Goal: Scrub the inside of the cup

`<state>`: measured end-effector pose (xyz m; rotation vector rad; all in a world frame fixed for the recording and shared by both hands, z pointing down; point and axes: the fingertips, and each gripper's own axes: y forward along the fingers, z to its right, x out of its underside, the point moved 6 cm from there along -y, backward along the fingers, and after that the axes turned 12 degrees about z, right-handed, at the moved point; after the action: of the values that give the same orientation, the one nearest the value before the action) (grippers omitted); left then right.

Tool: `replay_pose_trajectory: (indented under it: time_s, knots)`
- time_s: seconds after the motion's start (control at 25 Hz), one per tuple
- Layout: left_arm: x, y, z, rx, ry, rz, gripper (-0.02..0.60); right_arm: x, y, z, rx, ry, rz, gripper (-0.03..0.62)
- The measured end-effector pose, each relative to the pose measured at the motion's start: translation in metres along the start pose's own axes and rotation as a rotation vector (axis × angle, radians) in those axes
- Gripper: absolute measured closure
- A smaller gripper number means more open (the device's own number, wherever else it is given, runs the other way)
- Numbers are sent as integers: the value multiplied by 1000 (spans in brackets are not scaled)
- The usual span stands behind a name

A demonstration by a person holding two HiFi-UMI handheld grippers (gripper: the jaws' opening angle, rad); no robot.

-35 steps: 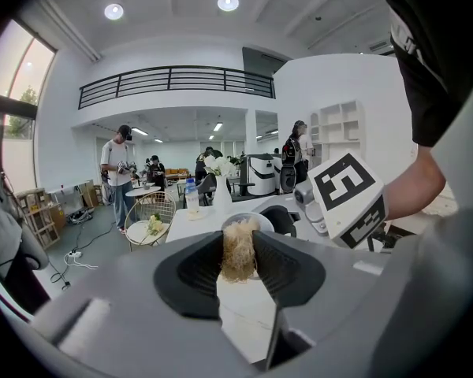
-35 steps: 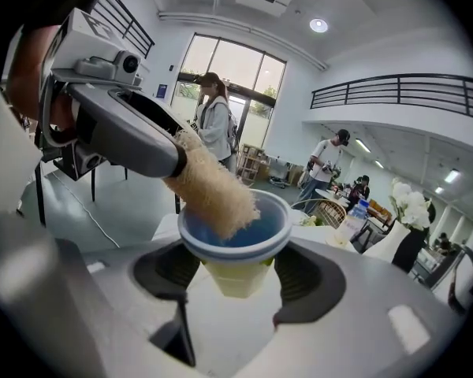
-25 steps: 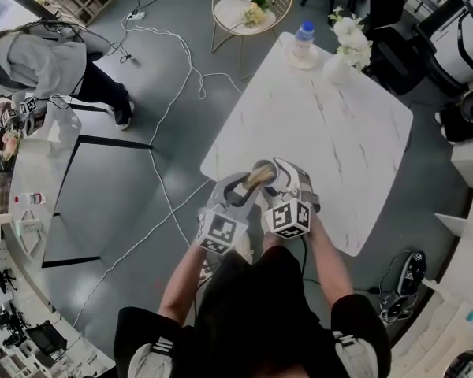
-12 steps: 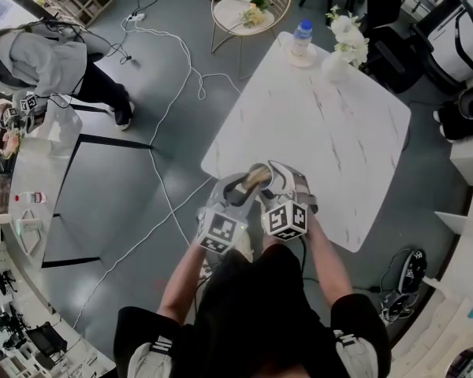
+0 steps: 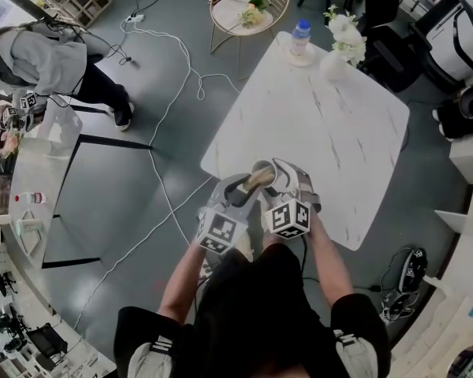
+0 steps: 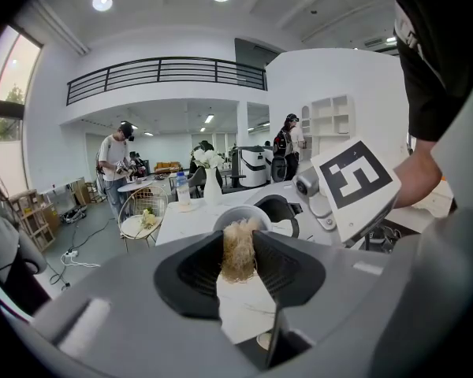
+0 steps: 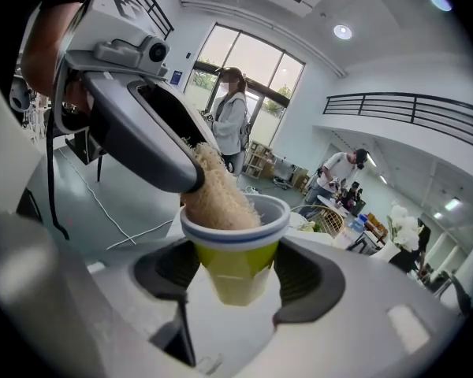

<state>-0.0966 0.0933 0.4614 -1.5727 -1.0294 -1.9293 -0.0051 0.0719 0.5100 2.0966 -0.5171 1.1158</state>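
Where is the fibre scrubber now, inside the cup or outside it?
Inside. In the right gripper view the scrubber dips below the rim of the cup. The right gripper clamps the cup; the left gripper holds the scrubber.

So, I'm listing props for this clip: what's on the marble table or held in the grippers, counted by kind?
Cup: 1
Fibre scrubber: 1
Water bottle: 1
Vase of white flowers: 1
Total: 4
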Motion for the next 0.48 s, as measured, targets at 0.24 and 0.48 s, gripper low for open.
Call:
replay_pose_trajectory:
  time_s: [0.24, 0.48]
  knots:
    - [1, -2, -5, -33, 1, -9, 459, -3, -4, -5, -7, -10, 12, 299]
    - [-7, -1, -1, -29, 20, -2, 459, -6, -7, -5, -14, -14, 26, 299]
